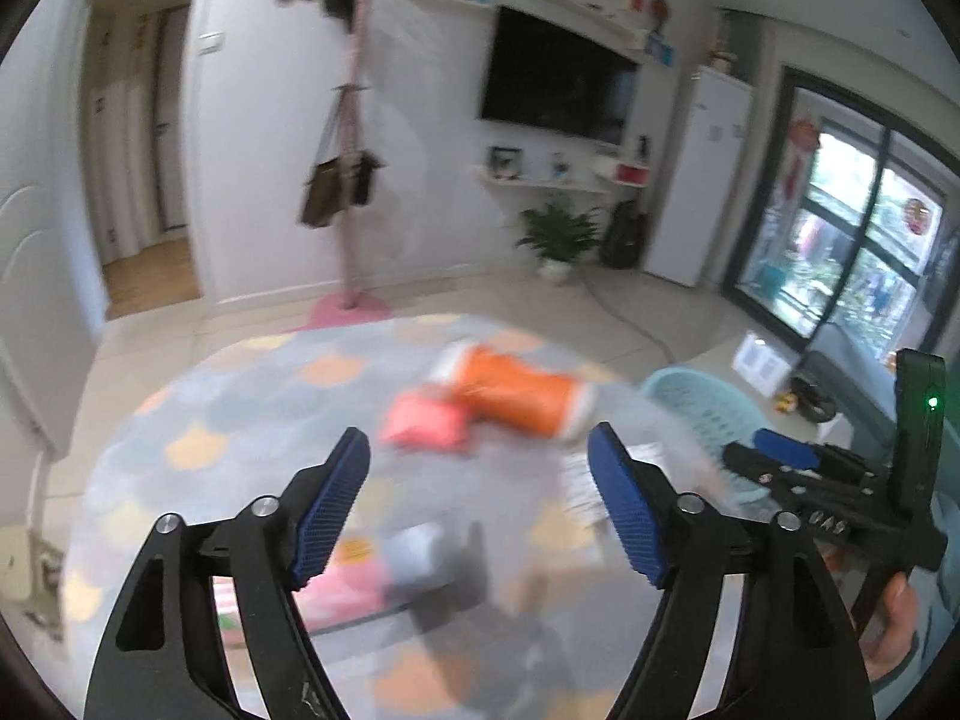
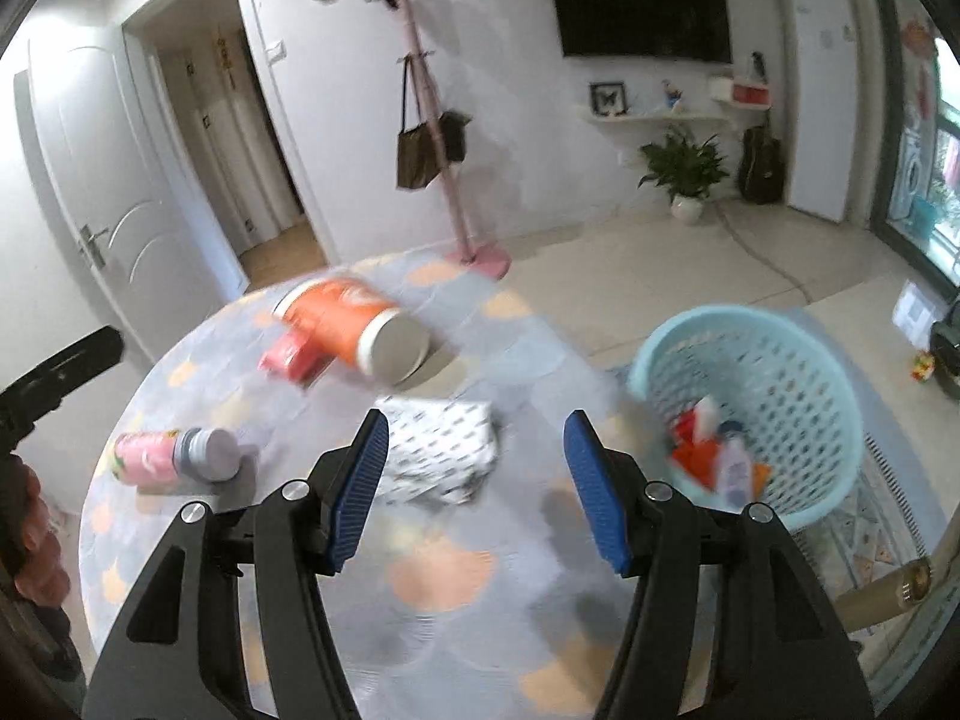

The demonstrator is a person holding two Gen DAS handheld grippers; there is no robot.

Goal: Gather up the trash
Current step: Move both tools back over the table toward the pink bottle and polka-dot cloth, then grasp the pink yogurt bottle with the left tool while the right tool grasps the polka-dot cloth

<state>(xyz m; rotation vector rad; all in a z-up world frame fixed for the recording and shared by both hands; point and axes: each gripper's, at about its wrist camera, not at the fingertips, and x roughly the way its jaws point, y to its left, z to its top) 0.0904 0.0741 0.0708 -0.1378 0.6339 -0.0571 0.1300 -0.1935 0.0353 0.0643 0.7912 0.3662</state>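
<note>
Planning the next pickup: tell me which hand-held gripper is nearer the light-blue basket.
Right. The right hand-held gripper is beside the basket; the left hand-held gripper is across the table.

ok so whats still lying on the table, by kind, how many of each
Canisters: 1, the orange canister on its side.
Bottles: 1, the pink bottle on its side.
Packets: 2, the red packet and the white patterned packet.
Total: 4, not counting what is already in the blue basket.

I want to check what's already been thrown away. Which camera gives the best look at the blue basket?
The right wrist view: the blue basket shows whole beside the table, its opening toward the camera, with colourful trash inside. In the left wrist view the basket is blurred, partly hidden behind the right gripper, contents unseen.
</note>
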